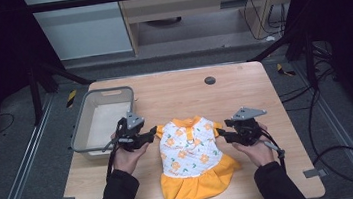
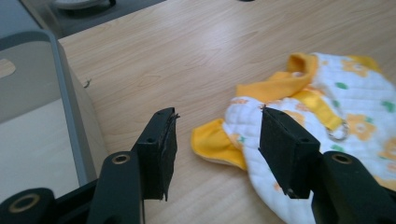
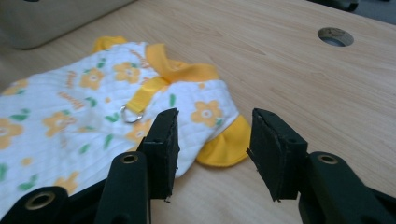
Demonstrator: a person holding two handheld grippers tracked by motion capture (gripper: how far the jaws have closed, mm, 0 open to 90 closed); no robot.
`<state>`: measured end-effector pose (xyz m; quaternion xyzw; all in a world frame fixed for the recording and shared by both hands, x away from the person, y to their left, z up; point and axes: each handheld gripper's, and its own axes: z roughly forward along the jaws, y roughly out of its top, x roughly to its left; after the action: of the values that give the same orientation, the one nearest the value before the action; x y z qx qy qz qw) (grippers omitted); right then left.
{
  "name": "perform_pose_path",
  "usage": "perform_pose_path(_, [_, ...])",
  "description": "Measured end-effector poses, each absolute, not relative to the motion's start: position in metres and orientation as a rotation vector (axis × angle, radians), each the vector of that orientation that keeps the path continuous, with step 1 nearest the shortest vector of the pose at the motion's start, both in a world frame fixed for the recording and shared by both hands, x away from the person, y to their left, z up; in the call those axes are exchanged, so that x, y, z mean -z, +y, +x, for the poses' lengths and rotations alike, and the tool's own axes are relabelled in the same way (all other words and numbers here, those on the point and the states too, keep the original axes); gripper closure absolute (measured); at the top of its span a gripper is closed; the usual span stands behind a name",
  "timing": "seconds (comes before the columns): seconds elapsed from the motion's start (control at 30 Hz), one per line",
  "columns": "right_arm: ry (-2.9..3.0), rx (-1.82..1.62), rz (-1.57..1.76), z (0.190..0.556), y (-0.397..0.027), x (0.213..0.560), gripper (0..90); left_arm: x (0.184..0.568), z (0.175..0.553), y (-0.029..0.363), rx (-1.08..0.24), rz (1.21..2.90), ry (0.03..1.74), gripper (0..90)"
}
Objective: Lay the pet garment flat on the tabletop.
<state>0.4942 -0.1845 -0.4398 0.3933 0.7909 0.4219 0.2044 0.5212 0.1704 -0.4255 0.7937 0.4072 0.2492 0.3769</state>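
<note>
Between both grippers: dress (image 1: 190, 153) flat | left fingers (image 2: 159, 149) wide, empty | right fingers (image 3: 163, 144) wide, empty

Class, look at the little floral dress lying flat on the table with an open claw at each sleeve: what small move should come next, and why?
Probably lower each claw onto its sleeve and close. The dress lies flat; the left claw and right claw stand open just short of the yellow sleeve cuffs, gripping nothing.

- Dress (image 1: 190, 156) lies on table (image 1: 244, 92), centre-front, betw. your two grippers.
- Bin (image 1: 100, 119) sits left of it, at table's left edge.
- Hole (image 1: 209, 80) behind dress.
</note>
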Motion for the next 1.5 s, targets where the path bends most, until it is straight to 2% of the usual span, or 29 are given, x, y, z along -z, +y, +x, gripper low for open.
perform_pose_path(0.03, [2.198,-1.147,1.119,0.509,-0.182,0.446,51.3,0.429,0.528,0.169,-0.634,2.040,1.058,45.8])
perform_pose_path(0.17, [2.178,-1.137,1.145,0.525,-0.181,0.455,51.0,0.442,0.542,0.161,-0.625,2.056,1.084,45.7])
perform_pose_path(0.23, [2.168,-1.119,1.191,0.540,-0.180,0.471,51.9,0.450,0.548,0.158,-0.608,2.072,1.109,45.6])
perform_pose_path(0.5, [2.192,-1.055,1.231,0.556,-0.178,0.498,53.3,0.482,0.568,0.149,-0.549,2.125,1.184,47.4])
perform_pose_path(0.6, [2.219,-1.038,1.234,0.558,-0.175,0.504,58.3,0.488,0.568,0.148,-0.550,2.132,1.185,52.2])
perform_pose_path(0.73, [2.232,-1.043,1.261,0.557,-0.174,0.504,63.8,0.493,0.566,0.147,-0.530,2.112,1.195,56.6])
perform_pose_path(0.8, [2.240,-1.052,1.272,0.556,-0.173,0.503,71.0,0.494,0.566,0.147,-0.512,2.100,1.211,61.0])
perform_pose_path(0.83, [2.244,-1.074,1.294,0.556,-0.171,0.503,78.2,0.494,0.565,0.146,-0.508,2.100,1.210,66.0])
perform_pose_path(0.87, [2.244,-1.074,1.294,0.556,-0.171,0.503,78.2,0.494,0.565,0.145,-0.507,2.100,1.207,66.0])
perform_pose_path(0.97, [2.254,-1.092,1.303,0.555,-0.171,0.503,84.5,0.495,0.565,0.144,-0.472,2.091,1.215,76.0])
perform_pose_path(1.03, [2.252,-1.100,1.314,0.555,-0.171,0.503,85.0,0.495,0.565,0.144,-0.459,2.088,1.215,81.6])
perform_pose_path(1.2, [2.243,-1.117,1.314,0.553,-0.172,0.501,85.6,0.494,0.563,0.143,-0.465,2.095,1.206,87.4])
perform_pose_path(1.33, [2.205,-1.179,1.285,0.550,-0.176,0.491,85.8,0.487,0.559,0.144,-0.502,2.069,1.170,87.9])
perform_pose_path(1.5, [2.146,-1.249,1.236,0.551,-0.177,0.467,85.9,0.453,0.555,0.144,-0.595,2.012,1.076,88.1])
